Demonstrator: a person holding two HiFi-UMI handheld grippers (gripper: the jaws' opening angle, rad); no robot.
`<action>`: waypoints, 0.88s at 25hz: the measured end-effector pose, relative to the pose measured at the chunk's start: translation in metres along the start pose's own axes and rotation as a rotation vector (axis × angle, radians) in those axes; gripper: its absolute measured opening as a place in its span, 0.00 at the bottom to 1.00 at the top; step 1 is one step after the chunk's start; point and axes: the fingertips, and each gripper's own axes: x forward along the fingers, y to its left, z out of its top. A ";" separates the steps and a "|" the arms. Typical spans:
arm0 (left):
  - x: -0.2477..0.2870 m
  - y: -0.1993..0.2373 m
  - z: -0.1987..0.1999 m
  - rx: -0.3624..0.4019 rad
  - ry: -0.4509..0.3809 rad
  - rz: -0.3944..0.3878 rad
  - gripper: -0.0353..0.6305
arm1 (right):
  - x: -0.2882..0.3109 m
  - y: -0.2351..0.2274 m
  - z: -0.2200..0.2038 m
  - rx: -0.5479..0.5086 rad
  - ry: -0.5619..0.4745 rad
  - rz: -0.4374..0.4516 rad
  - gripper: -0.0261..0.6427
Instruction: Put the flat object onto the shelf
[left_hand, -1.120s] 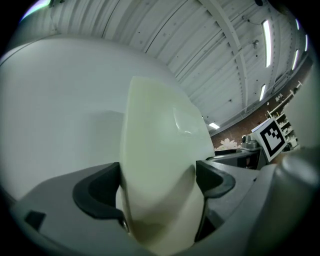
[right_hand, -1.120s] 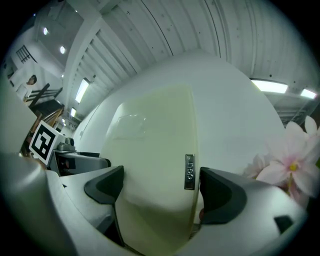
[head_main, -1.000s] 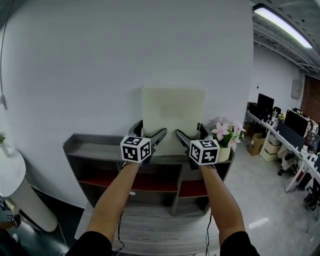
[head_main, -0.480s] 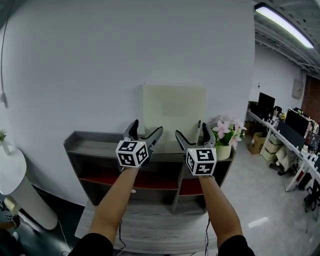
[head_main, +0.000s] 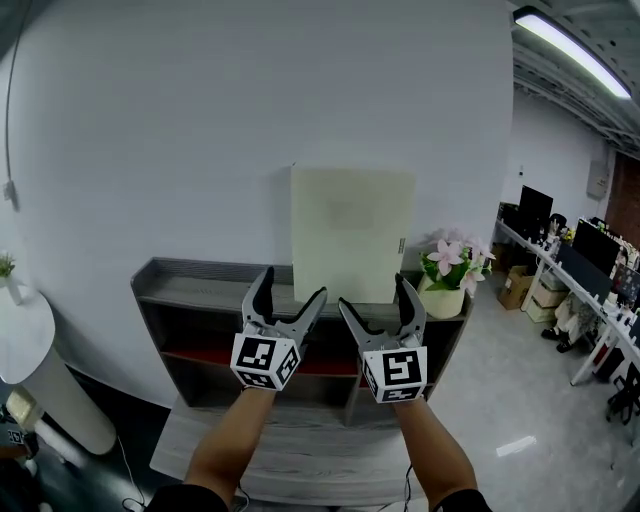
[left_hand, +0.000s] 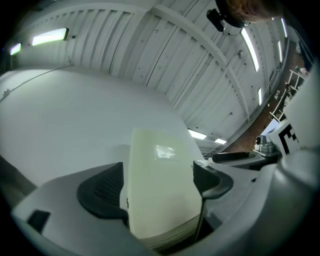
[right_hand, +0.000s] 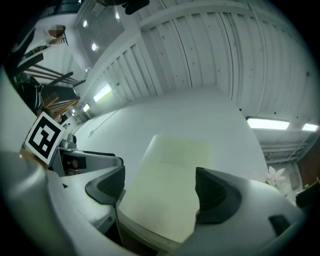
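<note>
The flat object, a pale cream board (head_main: 352, 235), stands upright on top of the grey shelf (head_main: 190, 292) and leans on the white wall. Both grippers hang in front of the shelf, drawn back from the board and below its bottom edge. My left gripper (head_main: 292, 285) is open, its jaws closing slightly with nothing between them. My right gripper (head_main: 373, 293) is open and empty too. In the left gripper view the board (left_hand: 160, 190) shows beyond the black pads (left_hand: 102, 192). In the right gripper view the board (right_hand: 165, 195) also stands farther off.
A white pot of pink flowers (head_main: 447, 275) stands on the shelf top just right of the board. The shelf has red-lined compartments (head_main: 200, 360) below. A round white table (head_main: 25, 345) is at the left, office desks (head_main: 590, 280) at the far right.
Both grippers have moved back toward me and downward, away from the board's lower corners. The board stays standing on the shelf top against the wall.
</note>
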 end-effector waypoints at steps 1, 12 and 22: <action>-0.009 -0.003 -0.001 0.015 -0.002 0.008 0.69 | -0.006 0.005 0.000 0.005 -0.008 0.005 0.73; -0.076 -0.008 -0.020 0.016 0.038 0.094 0.06 | -0.061 0.012 -0.014 0.020 -0.019 -0.066 0.09; -0.099 -0.015 -0.073 -0.007 0.166 0.097 0.06 | -0.081 0.021 -0.055 0.014 0.080 -0.061 0.08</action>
